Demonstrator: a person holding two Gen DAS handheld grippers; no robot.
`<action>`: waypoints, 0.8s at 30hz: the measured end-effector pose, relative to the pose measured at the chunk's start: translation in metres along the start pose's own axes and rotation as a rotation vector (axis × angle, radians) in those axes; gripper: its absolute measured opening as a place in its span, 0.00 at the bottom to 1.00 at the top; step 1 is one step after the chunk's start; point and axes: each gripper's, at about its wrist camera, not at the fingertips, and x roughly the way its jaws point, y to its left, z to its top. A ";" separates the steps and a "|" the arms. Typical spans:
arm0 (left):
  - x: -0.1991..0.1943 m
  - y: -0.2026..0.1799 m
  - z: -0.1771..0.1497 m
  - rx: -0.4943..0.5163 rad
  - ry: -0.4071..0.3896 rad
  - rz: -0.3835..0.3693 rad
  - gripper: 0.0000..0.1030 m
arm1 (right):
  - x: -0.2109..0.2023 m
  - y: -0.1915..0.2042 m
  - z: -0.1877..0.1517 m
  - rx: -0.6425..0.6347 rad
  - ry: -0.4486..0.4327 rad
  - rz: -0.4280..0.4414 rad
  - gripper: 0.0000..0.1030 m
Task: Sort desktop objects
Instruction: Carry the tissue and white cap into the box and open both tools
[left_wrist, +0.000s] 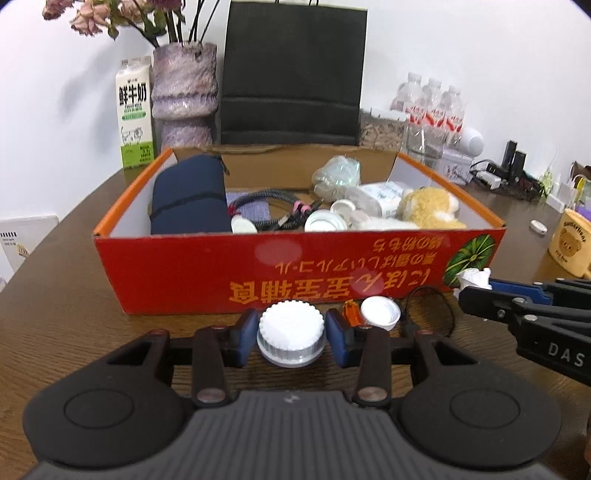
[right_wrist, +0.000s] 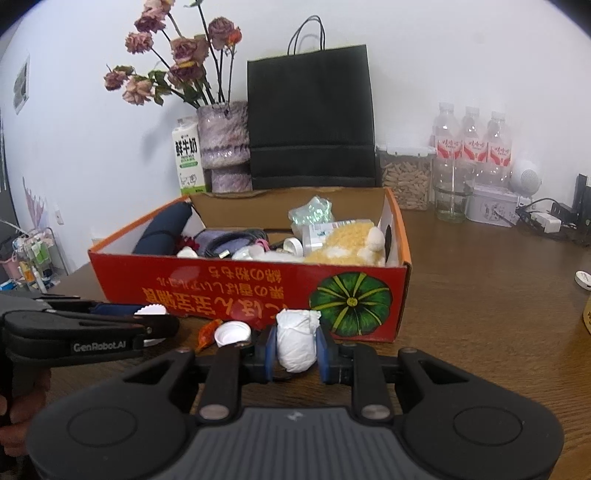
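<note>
A red cardboard box (left_wrist: 184, 269) stands on the wooden table and holds a dark blue pouch (left_wrist: 188, 195), cables, white lids, a small bottle and a yellow plush toy (left_wrist: 430, 206). My left gripper (left_wrist: 291, 334) is shut on a white ribbed jar lid (left_wrist: 291, 328) just before the box's front wall. My right gripper (right_wrist: 295, 349) is shut on a crumpled white tissue (right_wrist: 297, 338), also in front of the box (right_wrist: 221, 288). A small white cap (left_wrist: 380, 313) and an orange wrapper (left_wrist: 351, 312) lie on the table between the two grippers.
Behind the box stand a milk carton (left_wrist: 135, 114), a vase of dried flowers (left_wrist: 184, 92), a black paper bag (left_wrist: 291, 74), a jar (right_wrist: 404, 177) and water bottles (right_wrist: 472, 144). A yellow bear mug (left_wrist: 570, 243) and cables lie at the right.
</note>
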 end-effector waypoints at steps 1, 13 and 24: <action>-0.005 0.000 0.001 0.002 -0.014 -0.002 0.40 | -0.002 0.001 0.001 -0.002 -0.006 0.002 0.21; -0.040 -0.006 0.040 0.036 -0.160 -0.025 0.40 | -0.013 0.015 0.038 -0.034 -0.088 0.025 0.21; -0.026 -0.002 0.087 0.017 -0.234 0.006 0.40 | 0.007 0.031 0.082 -0.068 -0.140 0.025 0.21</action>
